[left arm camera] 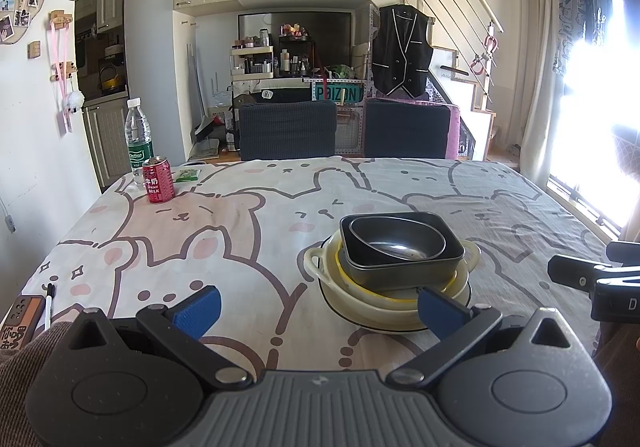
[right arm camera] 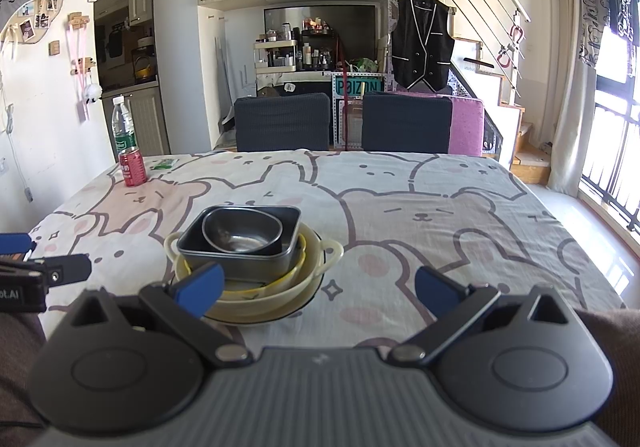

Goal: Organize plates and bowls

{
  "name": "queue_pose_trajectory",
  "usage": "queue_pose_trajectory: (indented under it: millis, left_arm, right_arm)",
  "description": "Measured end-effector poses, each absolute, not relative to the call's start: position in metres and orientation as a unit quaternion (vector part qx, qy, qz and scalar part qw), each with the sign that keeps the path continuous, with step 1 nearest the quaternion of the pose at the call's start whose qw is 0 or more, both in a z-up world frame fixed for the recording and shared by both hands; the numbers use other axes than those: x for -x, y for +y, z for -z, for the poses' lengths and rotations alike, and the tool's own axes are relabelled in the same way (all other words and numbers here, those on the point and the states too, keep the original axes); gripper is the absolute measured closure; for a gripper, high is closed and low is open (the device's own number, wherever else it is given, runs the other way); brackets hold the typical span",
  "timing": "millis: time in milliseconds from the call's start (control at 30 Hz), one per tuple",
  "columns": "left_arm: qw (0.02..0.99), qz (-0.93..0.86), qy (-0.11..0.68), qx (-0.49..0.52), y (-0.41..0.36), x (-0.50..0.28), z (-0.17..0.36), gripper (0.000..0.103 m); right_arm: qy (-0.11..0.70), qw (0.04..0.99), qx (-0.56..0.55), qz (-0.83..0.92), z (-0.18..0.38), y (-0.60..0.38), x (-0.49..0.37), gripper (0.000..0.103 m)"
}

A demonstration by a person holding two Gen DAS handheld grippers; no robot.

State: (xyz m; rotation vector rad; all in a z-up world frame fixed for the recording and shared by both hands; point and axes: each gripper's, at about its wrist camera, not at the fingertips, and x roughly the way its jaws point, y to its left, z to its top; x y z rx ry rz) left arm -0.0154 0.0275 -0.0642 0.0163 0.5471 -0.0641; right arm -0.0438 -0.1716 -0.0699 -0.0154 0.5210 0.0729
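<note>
A table draped in a cartoon bear-and-rabbit tablecloth carries everything here. Near the middle, a white plate with a dark rim lies directly on the cloth, with a stack of dishes on top of it. At the far left corner a red milk-drink can stands upright just in front of a clear water bottle with a green label; a small green packet lies flat beside them. At the near left edge lie a white pen and a phone-like case.
</note>
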Motion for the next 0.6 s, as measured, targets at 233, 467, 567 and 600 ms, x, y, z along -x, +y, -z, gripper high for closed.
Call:
queue_pose_trajectory:
  millis: [233,467,567,600]
  left_arm:
    - [0.962,0.031,0.27,-0.008,0.0278,0.0152,0.064,0.0]
    - [0.962,0.03,0.27,-0.007,0.0285,0.0149,0.0649,0.0]
    - [0.962,0.028,0.271,-0.006,0.0295,0.0148,0.0653,0.0]
    - [0.962,0.029,0.271,-0.007,0.0295,0.0148,0.0654,0.0]
  right_arm:
    - [0.257,0.966,0.008,-0.036,0.0699,-0.1716,0.0438,0.0]
    - [0.258,0.966,0.008,-0.036,0.0699,-0.1716,0.0439,0.0]
    - [0.257,0.966,0.008,-0.036,0.0697,-0.1715,0.0438,0.0]
    - [0.257,0.966,0.008,-0.036,0.0699,-0.1717,0.0439,0.0]
